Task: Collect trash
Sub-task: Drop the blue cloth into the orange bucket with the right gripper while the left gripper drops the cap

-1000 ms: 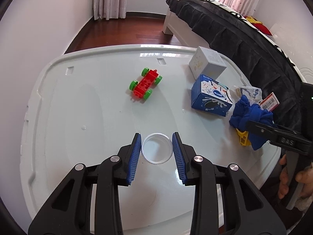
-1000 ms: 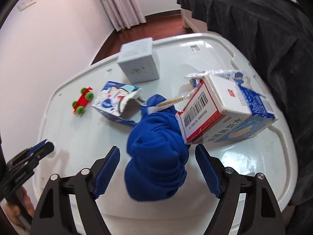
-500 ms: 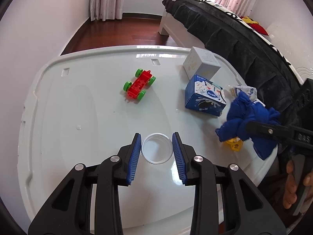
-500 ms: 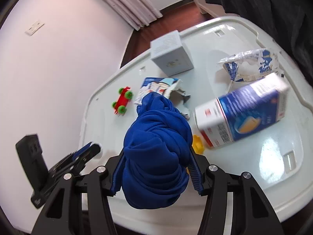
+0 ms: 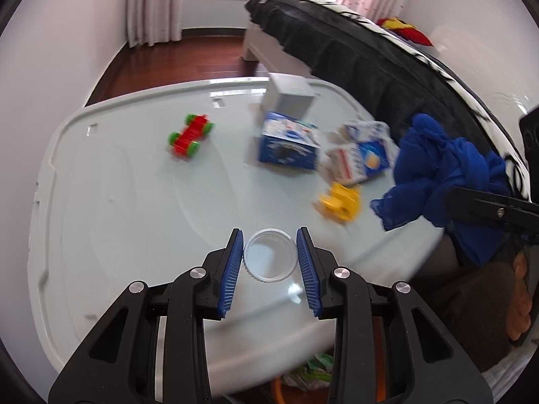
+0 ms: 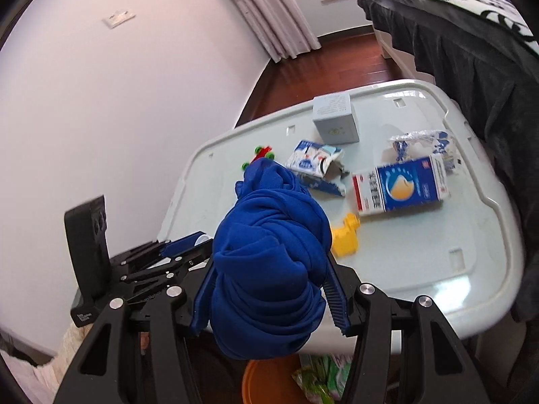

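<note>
The right hand-held gripper (image 6: 269, 289) is clenched around a bunched blue cloth (image 6: 269, 262), lifted clear of the surface (image 6: 471, 276) and hanging past its near edge. Below it sits an orange bin (image 6: 266, 382) with green wrappers already inside, so I take the cloth to be held there for a drop straight down.

The left hand-held gripper (image 5: 271, 257) grasps a small clear plastic lid (image 5: 270, 255), its blue pads touching the lid's rim on both sides, over the near part of the surface. Holding it flat and low looks like a way to keep the thin rim from slipping out.

Farther back lie the rest of the pickings: a blue-and-white milk carton (image 6: 401, 187) on its side, a torn blue carton (image 6: 316, 165) left of it, a crumpled wrapper (image 6: 421, 143) behind, and a grey-white box (image 6: 335, 119) at the far end. A yellow toy piece (image 6: 343, 237) sits near the cloth, and a red toy car (image 5: 190, 136) stands well apart on the far left.

The surface has a raised lip all round. The near left stretch is bare, giving open room; the bed (image 6: 471, 43) crowds the right side.
</note>
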The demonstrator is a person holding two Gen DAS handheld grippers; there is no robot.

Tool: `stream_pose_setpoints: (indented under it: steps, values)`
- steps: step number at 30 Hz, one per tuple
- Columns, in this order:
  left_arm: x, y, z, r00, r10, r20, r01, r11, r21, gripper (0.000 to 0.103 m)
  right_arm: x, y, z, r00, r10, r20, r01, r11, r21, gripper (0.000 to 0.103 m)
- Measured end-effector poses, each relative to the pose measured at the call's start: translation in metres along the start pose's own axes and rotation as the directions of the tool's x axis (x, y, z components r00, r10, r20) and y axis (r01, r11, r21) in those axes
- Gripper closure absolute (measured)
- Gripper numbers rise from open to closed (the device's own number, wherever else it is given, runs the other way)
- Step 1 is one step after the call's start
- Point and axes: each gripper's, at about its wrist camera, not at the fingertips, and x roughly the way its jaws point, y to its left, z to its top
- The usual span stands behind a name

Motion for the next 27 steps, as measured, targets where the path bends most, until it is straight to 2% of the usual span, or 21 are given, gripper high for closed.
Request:
stream_pose_setpoints:
  steps: [6, 10, 14, 16, 17, 20, 21, 22, 23, 24, 26, 27]
  values:
    - [-0.005, -0.041, -0.036, 0.995, -0.068, -0.07, 0.072, 0.996, 0.047, 0.07, -0.016, 0.007, -0.045, 0.995, 0.021, -0.102, -0.03, 0.996, -0.088, 0.048]
    - [0.0, -0.067, -0.065, 0.988, -0.078, -0.13, 0.09, 0.992, 0.084, 0.07, -0.011, 0.002, -0.083, 0.977, -0.01, -0.215, -0.017, 0.992, -0.126, 0.048]
    - [0.012, -0.082, -0.091, 0.968, -0.108, -0.227, 0.127, 0.989, 0.072, 0.07, 0.001, -0.016, -0.099, 0.947, -0.012, -0.32, -0.009, 0.998, -0.064, 0.048]
    - [0.018, -0.087, -0.1, 0.96, -0.106, -0.26, 0.127, 0.99, 0.066, 0.07, 0.006, -0.016, -0.106, 0.938, -0.061, -0.342, 0.021, 0.993, -0.119, 0.048]
    - [0.025, -0.088, -0.106, 0.95, -0.116, -0.291, 0.137, 0.989, 0.052, 0.07, 0.012, -0.016, -0.112, 0.925, -0.089, -0.369, 0.037, 0.989, -0.144, 0.048]
    - [0.044, -0.086, -0.121, 0.921, -0.125, -0.369, 0.14, 0.99, 0.015, 0.07, 0.03, -0.021, -0.127, 0.893, -0.106, -0.437, 0.042, 0.987, -0.152, 0.046]
    - [0.051, -0.084, -0.128, 0.911, -0.115, -0.395, 0.128, 0.992, 0.005, 0.068, 0.039, -0.022, -0.135, 0.877, -0.121, -0.466, 0.048, 0.985, -0.165, 0.042]
    - [0.058, -0.082, -0.134, 0.9, -0.112, -0.422, 0.121, 0.993, -0.007, 0.061, 0.047, -0.023, -0.139, 0.865, -0.143, -0.481, 0.064, 0.982, -0.176, 0.041]
    - [0.065, -0.08, -0.14, 0.885, -0.109, -0.453, 0.112, 0.993, -0.021, 0.058, 0.053, -0.025, -0.144, 0.859, -0.159, -0.486, 0.081, 0.981, -0.178, 0.032]
    - [0.067, -0.079, -0.141, 0.879, -0.101, -0.466, 0.102, 0.995, -0.024, 0.055, 0.058, -0.027, -0.148, 0.856, -0.151, -0.494, 0.08, 0.983, -0.162, 0.029]
    - [0.066, -0.08, -0.14, 0.88, -0.101, -0.464, 0.105, 0.994, -0.017, 0.047, 0.057, -0.03, -0.15, 0.865, -0.138, -0.483, 0.078, 0.987, -0.143, 0.026]
    - [0.062, -0.081, -0.138, 0.89, -0.092, -0.446, 0.1, 0.995, -0.008, 0.041, 0.054, -0.031, -0.149, 0.872, -0.133, -0.472, 0.078, 0.988, -0.134, 0.024]
